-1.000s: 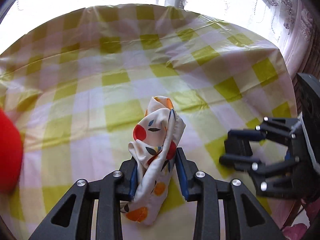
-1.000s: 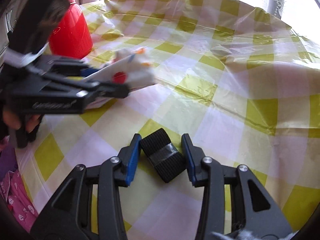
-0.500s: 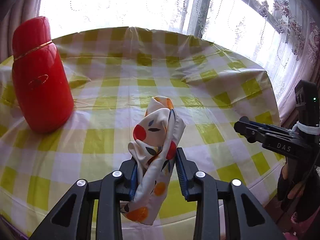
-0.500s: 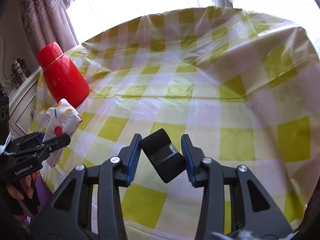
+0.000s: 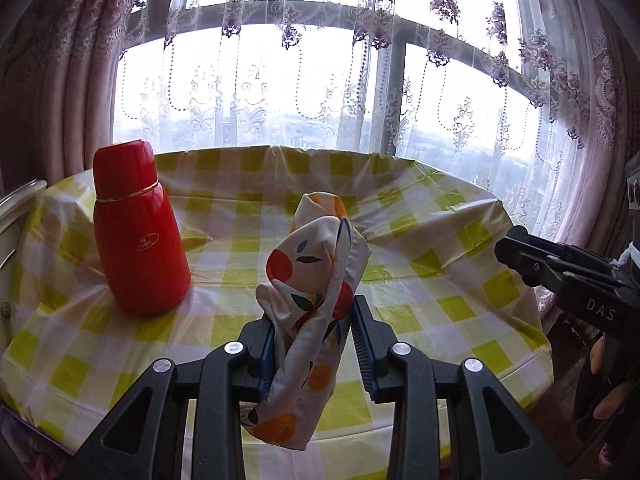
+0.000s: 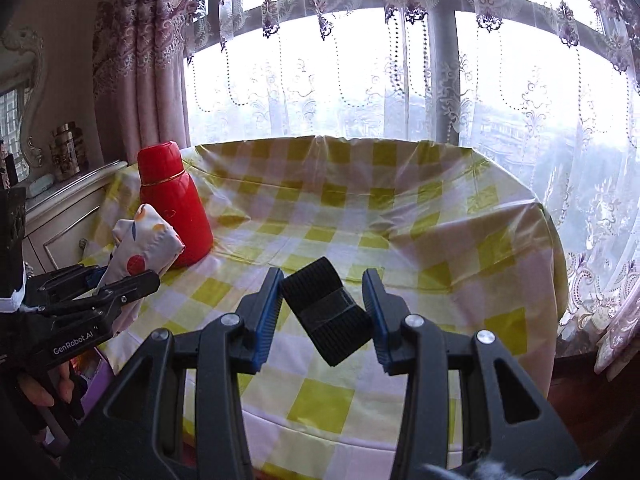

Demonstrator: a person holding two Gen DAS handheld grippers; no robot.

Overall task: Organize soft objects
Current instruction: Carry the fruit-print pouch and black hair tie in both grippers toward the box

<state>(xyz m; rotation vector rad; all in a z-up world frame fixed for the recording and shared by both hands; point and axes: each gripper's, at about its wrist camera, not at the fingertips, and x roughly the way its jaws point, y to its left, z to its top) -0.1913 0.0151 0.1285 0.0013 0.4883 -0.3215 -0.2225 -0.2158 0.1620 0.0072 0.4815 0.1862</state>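
Two soft things are up off the desk, one per gripper. From the left wrist view, the left gripper (image 5: 314, 340) has its jaws partly closed and pinching a printed fabric bundle (image 5: 310, 304), white with orange and red fruit shapes, held above the near edge of the checked desk (image 5: 440, 264). It looks light and limp: the lower end droops below the jaws while the top stands in folds, so a grip on one loose layer could let it unfurl. Taking it through the bunched middle, as it is held, seems the safest place. A red flask (image 5: 138, 236) stands upright on the desk to the left, well apart from the bundle.

Over to the right wrist view: the right gripper (image 6: 324, 312) has its jaws partly closed on a black ribbed elastic band (image 6: 326, 312), sitting tilted between the pads above the desk's near part. It looks springy and light with a grippy ribbed weave, so it should squash under pressure but not slip; holding it across its flat width suits it. At far left the left gripper shows with its bundle just beside the flask.
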